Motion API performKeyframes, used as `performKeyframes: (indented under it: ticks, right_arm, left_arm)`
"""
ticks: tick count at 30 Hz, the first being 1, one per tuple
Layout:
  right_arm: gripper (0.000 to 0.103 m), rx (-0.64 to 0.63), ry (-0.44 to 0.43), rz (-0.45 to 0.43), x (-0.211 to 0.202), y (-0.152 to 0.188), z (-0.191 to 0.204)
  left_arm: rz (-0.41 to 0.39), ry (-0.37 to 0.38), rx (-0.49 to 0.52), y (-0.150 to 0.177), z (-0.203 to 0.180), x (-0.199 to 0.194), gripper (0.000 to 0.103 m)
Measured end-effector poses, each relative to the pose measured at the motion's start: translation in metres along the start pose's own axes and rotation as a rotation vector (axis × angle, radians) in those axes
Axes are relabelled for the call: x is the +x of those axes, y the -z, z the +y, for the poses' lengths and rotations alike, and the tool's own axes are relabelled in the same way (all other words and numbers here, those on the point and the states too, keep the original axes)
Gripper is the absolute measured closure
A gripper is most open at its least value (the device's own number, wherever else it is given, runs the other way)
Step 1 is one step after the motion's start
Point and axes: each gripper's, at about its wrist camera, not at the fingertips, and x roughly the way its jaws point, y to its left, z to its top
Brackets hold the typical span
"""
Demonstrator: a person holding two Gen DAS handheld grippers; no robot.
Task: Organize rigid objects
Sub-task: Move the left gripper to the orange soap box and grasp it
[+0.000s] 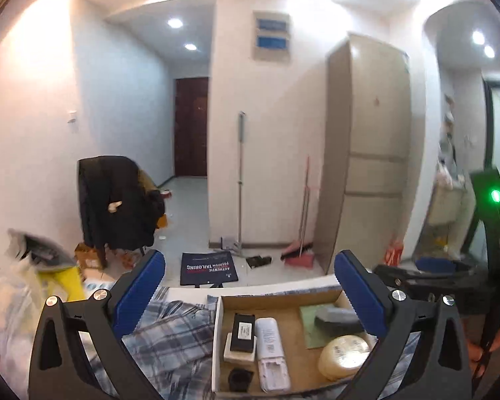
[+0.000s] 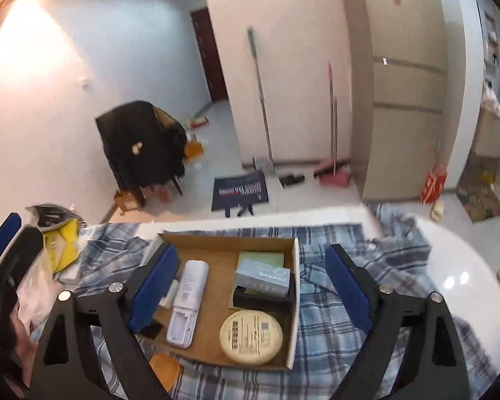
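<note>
Both hand-held grippers, left (image 1: 250, 295) and right (image 2: 251, 288), gape empty above the shallow cardboard box (image 2: 291, 300); round cream tin (image 2: 251, 337) sits at its 5 o'clock corner.

Crowded cardboard box (image 2: 291, 300), bare centre strip.

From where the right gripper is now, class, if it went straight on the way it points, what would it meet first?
Probably the cardboard box and the items in it, likely the grey carton; the open right gripper frames them. Depth is unclear.
</note>
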Motion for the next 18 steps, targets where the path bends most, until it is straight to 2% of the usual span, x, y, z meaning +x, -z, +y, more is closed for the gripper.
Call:
performKeyframes:
  ticks: [2,5,8,11,13,15,18]
  right_arm:
    - [0.013,-0.033,0.014,-0.043,-0.026,0.004,0.002]
    - [0.007,-0.044,-0.002,-0.098,-0.061,0.017,0.003]
    - [0.002,-0.025,-0.004,-0.135,-0.087,0.032,0.002]
    - [0.001,-0.036,0.068,-0.223,-0.113,0.048,0.003]
    - [0.001,-0.054,0.084,-0.263,-0.122,0.058,0.005]
    - [0.001,-0.069,0.076,-0.241,-0.12,0.067,0.008]
    - [0.001,-0.081,-0.005,-0.151,-0.103,0.084,0.009]
  left_arm:
    - [-0.045,-0.018,0.006,-0.002,-0.004,-0.03,0.0]
    - [-0.109,0.008,0.047,-0.001,-0.011,-0.071,0.0]
    - [-0.112,0.045,0.041,0.005,-0.015,-0.095,0.0]
    - [-0.105,0.052,0.027,0.014,-0.013,-0.11,0.0]
    - [-0.097,0.044,0.02,0.025,-0.01,-0.117,0.0]
    - [-0.083,0.05,0.032,0.034,-0.007,-0.121,0.0]
    - [-0.054,0.039,0.036,0.046,-0.003,-0.118,0.0]
